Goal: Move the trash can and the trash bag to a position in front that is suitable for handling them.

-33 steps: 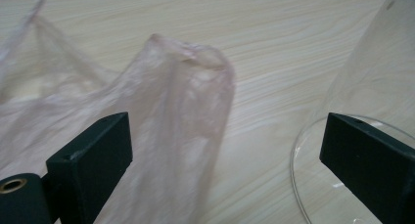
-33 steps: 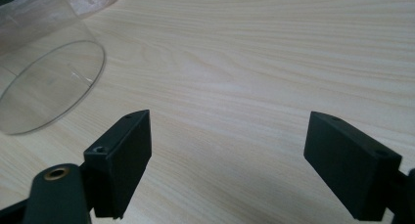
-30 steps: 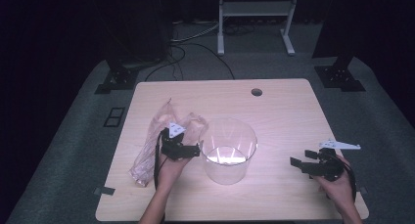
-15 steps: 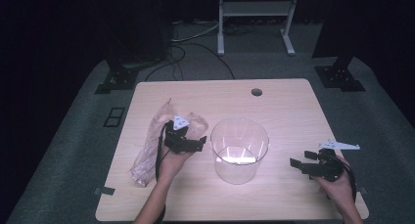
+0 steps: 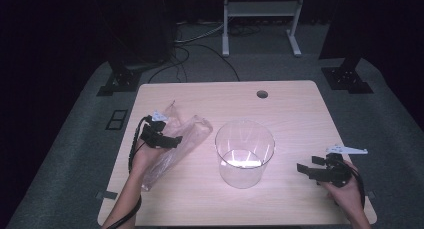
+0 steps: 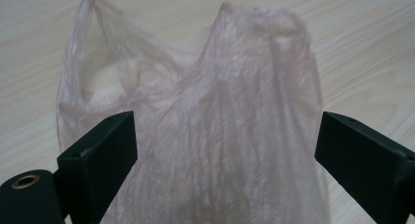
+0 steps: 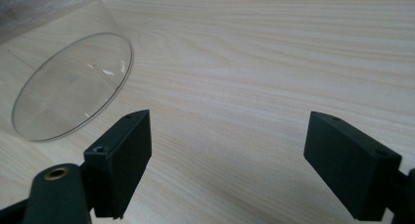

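Since the left gripper (image 5: pixel 169 139) sits over the thin plastic bag (image 5: pixel 175 146) with its jaws spread wide on either side of the bunched film, the grasp looks not yet made: in the left gripper view the bag (image 6: pixel 215 136) rises between the two black jaws, but neither jaw visibly presses it. The bag lies crumpled on the left part of the counter (image 5: pixel 290 109), stretched from near the counter's front left toward the clear plastic container (image 5: pixel 245 153), its upper end just beside the container's rim, not touching as far as I can tell. The container stands upright mid-counter, open end up, and looks empty. The right gripper (image 5: pixel 312 168) is held low near the counter's front right corner, well apart from the container, jaws spread and holding nothing; its own view shows bare wood between the jaws and the container's base (image 7: pixel 73 87) off to one side. My read: work is at the start, probably lining the container with the bag or putting the bag in it. Done: approach to the bag. Left: close on the film, lift, open it, bring it over the container; the right gripper likely needed to steady the container or take the other edge.
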`<state>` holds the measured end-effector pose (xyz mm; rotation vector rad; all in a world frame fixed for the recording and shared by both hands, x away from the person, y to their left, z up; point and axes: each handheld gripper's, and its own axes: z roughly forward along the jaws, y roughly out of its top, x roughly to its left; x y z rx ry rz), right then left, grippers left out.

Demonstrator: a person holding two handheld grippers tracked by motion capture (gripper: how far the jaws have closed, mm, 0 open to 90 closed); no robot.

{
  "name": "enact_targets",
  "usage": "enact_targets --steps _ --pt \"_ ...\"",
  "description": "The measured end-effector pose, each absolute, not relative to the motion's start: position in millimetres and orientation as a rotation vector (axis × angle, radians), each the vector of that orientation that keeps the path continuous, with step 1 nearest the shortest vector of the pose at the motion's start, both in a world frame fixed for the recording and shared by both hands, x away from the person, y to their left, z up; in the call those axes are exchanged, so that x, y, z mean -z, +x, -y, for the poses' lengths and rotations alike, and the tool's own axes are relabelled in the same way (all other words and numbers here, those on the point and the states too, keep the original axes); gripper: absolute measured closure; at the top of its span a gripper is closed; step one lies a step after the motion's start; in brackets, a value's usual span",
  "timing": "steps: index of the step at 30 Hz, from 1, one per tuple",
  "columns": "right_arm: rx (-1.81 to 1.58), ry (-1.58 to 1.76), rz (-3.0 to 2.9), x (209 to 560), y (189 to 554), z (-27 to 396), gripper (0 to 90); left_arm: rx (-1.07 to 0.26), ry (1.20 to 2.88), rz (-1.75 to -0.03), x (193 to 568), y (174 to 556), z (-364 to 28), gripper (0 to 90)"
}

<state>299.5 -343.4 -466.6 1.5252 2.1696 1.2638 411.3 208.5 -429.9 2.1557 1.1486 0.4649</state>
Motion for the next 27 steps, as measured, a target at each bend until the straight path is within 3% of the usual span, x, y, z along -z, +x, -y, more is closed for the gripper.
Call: enact_targets --steps 11,13,17,19,22,27 --pt "-1.248 1.518 -2.206 469 299 339 17.1 -0.355 2.278 -1.164 457 416 -217 25.2" --pt "-1.243 1.508 -2.218 470 299 338 17.1 -0.366 2.294 -1.133 459 414 -217 34.9" --pt "-1.239 1.502 -2.226 470 300 336 17.1 -0.377 2.304 -1.092 459 408 -215 43.2" --pt "-1.24 1.499 -2.228 470 300 336 17.2 -0.376 2.308 -1.067 459 404 -213 53.7" --pt "-1.242 1.499 -2.233 470 300 335 17.2 -0.353 2.325 -1.016 458 398 -208 61.0" --pt "-1.241 1.485 -2.261 471 299 332 20.5 -0.294 2.376 -0.931 456 389 -199 80.3"
